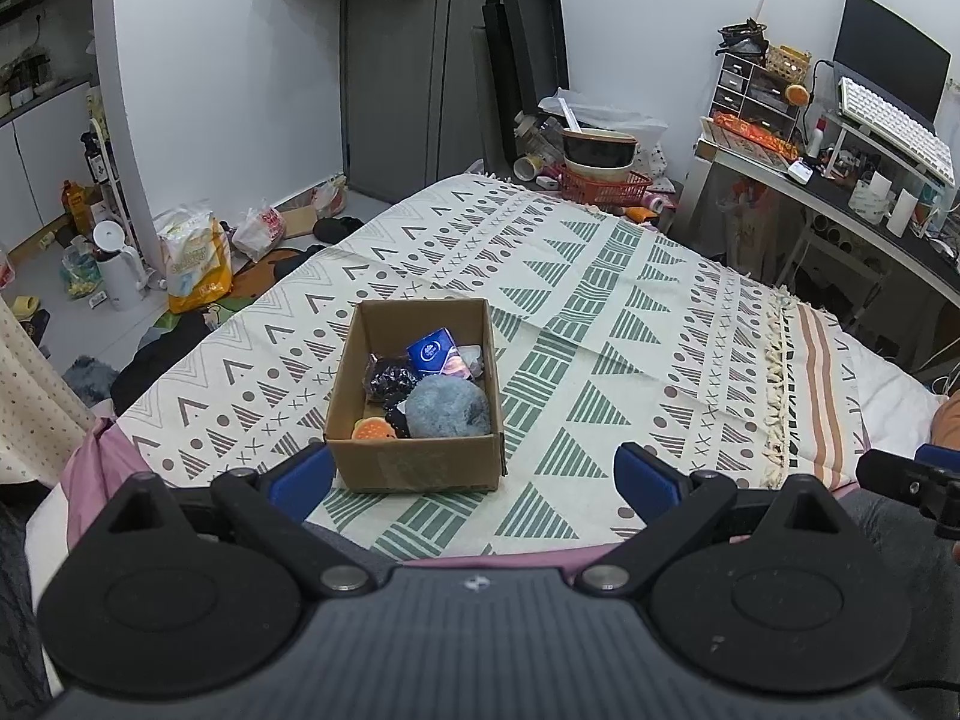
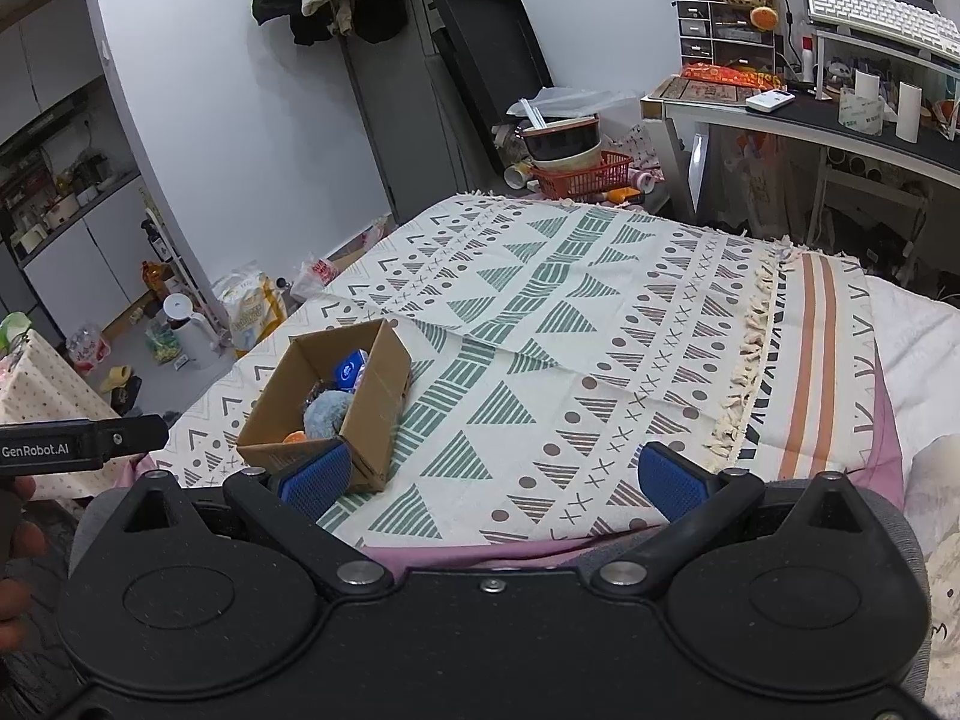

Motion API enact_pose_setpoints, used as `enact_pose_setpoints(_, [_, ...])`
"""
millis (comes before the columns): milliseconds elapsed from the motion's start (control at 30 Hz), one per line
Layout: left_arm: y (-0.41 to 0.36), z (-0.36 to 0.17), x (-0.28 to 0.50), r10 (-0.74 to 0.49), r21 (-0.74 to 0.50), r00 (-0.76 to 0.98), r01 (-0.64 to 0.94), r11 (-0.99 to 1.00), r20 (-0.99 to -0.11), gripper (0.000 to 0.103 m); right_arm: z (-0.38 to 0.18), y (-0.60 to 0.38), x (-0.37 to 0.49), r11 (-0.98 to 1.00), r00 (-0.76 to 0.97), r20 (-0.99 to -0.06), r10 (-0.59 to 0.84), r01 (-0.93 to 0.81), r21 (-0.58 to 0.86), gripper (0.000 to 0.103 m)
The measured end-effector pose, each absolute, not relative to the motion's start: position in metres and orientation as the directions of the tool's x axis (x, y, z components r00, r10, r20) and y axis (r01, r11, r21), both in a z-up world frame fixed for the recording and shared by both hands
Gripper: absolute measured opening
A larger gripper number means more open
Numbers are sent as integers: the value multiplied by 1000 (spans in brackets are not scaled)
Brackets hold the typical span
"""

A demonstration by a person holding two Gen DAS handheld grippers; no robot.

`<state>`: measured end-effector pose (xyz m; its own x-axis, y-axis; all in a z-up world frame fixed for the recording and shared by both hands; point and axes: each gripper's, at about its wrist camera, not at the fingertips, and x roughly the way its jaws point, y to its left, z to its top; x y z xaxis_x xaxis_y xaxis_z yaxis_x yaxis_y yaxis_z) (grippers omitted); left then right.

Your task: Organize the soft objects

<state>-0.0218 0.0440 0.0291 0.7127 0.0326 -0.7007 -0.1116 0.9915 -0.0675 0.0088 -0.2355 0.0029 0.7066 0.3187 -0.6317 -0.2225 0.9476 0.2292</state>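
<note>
A brown cardboard box [image 1: 414, 468] stands on the patterned bedspread [image 1: 600, 312]. Inside lie a grey-blue fluffy ball [image 1: 447, 408], a blue tissue pack [image 1: 433, 354], a dark bundle [image 1: 390, 378] and a small orange plush burger [image 1: 372, 430]. My left gripper [image 1: 474, 477] is open just in front of the box, nothing between its blue pads. In the right wrist view the box [image 2: 378, 396] sits to the left, with the fluffy ball [image 2: 327, 414] and tissue pack [image 2: 351, 373] showing. My right gripper [image 2: 492, 474] is open over the spread, its left pad near the box corner.
A desk [image 1: 840, 192] with keyboard and drawers stands right of the bed. A red basket with bowls [image 1: 603, 180] sits past the far edge. Bags and a white kettle [image 1: 120, 270] crowd the floor at left. The other handle [image 2: 78, 444] pokes in at left.
</note>
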Motion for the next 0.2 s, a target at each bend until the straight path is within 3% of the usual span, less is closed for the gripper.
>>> enact_pose_setpoints(200, [43, 28, -17, 32, -70, 708, -114, 991, -705, 99, 1, -238, 10, 953, 711, -636, 301, -204, 224, 103])
